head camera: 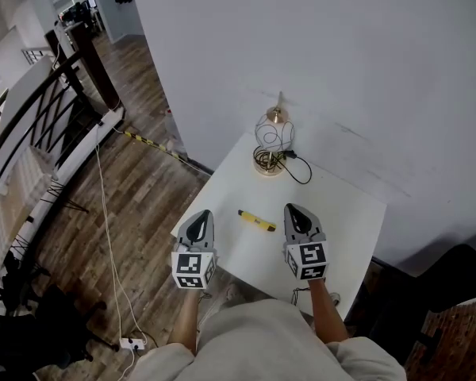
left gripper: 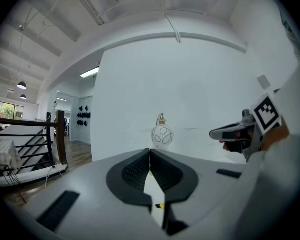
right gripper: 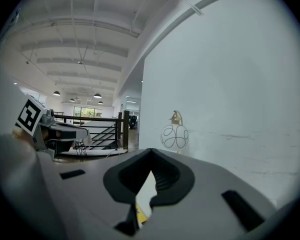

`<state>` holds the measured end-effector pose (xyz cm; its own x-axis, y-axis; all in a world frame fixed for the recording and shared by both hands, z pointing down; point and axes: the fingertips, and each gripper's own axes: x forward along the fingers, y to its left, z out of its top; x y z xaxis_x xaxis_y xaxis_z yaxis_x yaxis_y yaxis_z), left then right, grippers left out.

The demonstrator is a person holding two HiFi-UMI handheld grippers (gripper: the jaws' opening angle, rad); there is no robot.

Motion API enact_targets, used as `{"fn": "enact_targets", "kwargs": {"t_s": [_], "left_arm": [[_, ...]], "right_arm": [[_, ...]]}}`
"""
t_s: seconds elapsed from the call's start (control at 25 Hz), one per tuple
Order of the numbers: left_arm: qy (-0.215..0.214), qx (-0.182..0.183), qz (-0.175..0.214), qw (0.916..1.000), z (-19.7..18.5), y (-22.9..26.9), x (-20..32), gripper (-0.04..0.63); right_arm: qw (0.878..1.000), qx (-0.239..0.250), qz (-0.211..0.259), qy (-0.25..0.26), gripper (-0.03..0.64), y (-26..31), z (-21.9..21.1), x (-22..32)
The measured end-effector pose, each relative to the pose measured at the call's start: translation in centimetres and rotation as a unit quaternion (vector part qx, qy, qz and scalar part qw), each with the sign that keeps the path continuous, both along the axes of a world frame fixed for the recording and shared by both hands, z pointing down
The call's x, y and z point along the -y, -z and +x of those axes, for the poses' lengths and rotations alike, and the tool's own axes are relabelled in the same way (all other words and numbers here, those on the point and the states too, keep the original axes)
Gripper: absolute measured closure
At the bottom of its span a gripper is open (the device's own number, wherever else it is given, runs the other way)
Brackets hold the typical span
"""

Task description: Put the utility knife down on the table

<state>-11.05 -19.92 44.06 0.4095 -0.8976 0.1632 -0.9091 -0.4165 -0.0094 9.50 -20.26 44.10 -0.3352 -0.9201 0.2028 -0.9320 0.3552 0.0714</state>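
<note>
Knife: slim yellow plastic utility knife (head camera: 256, 220) flat on white desk (head camera: 341, 213), apart from both grippers
Left gripper (head camera: 201, 215): closed, empty
Right gripper (head camera: 295, 211): closed, empty
Progress: placing apparently done, nothing left

The left forearm (head camera: 187, 317) and right forearm (head camera: 324, 306) reach forward from the body, side by side and well apart. The left gripper (head camera: 201, 219) hangs above the table's (head camera: 345, 213) near left corner, the right gripper (head camera: 295, 214) above its near edge. Both point almost level toward the far edge. Each gripper's jaws meet tip to tip with nothing between them.
</note>
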Motion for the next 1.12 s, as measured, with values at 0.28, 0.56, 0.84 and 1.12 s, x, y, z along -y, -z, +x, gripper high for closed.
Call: {"fn": "enact_targets", "kwargs": {"t_s": [0.28,0.56,0.84,1.12], "left_arm": [[0.002,0.002,0.002,1.0,-0.1,0.2,0.1,0.589],[0.001,0.003,-0.001,1.0,0.2,0.0,0.1,0.589],[-0.002,0.003,-0.003,1.0,0.8,-0.3,0.3,0.589],[0.001,0.002,-0.007,1.0,0.9,-0.8,0.3,0.589]], "right_arm": [[1.0,-0.004,-0.001,0.003,0.62,-0.2,-0.1,0.1],[1.0,-0.005,-0.005,0.004,0.62,-0.3,0.1,0.1],[1.0,-0.006,-0.007,0.004,0.62,-0.8,0.5,0.2],[1.0,-0.003,-0.01,0.004,0.62,-1.2,0.7,0.2]]}}
